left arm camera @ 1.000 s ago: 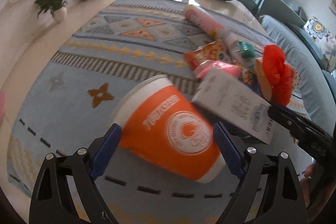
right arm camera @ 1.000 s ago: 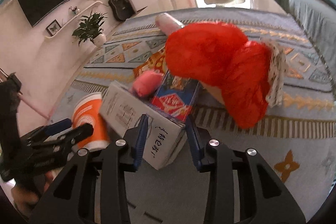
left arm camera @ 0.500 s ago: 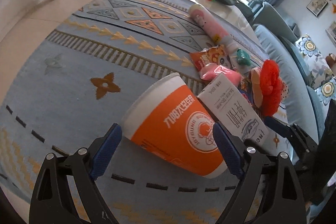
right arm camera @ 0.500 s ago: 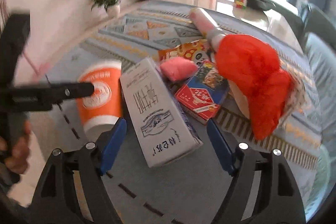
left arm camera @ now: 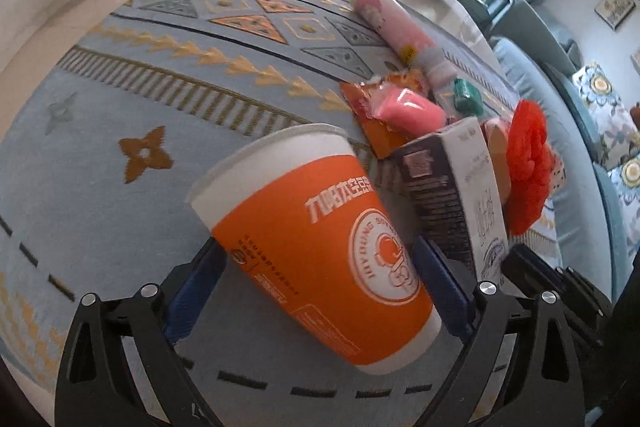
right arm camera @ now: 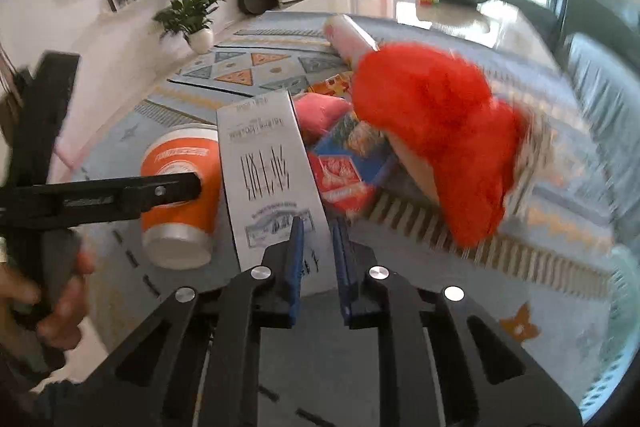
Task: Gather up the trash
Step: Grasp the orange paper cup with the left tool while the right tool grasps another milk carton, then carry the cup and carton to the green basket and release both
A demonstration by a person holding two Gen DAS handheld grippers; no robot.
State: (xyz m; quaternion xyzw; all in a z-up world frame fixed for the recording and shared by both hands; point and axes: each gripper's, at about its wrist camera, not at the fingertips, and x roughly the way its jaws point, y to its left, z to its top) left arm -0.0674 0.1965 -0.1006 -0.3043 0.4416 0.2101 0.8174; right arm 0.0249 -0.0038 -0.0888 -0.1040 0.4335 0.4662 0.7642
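Note:
An orange and white paper cup (left arm camera: 320, 251) lies on its side on the blue rug, between the fingers of my left gripper (left arm camera: 320, 291), which is shut on it; it also shows in the right wrist view (right arm camera: 180, 195). My right gripper (right arm camera: 316, 255) is shut on the near end of a white carton (right arm camera: 272, 179), tipped onto its narrow side; it also shows in the left wrist view (left arm camera: 476, 195). Behind lie a red mesh bag (right arm camera: 436, 139), a pink packet (left arm camera: 408, 109), an orange snack wrapper (left arm camera: 372, 111), a blue and red box (right arm camera: 344, 171) and a pink tube (left arm camera: 396, 27).
The patterned blue rug (left arm camera: 160, 75) covers the floor. A blue-grey sofa (left arm camera: 580, 187) runs along the right. A low table (right arm camera: 480, 7) with a colour cube stands at the far end. A potted plant (right arm camera: 192, 19) and a guitar stand by the left wall.
My right gripper has closed from wide open onto the carton's end, and the carton has turned up onto its narrow side. My left gripper has stayed around the cup.

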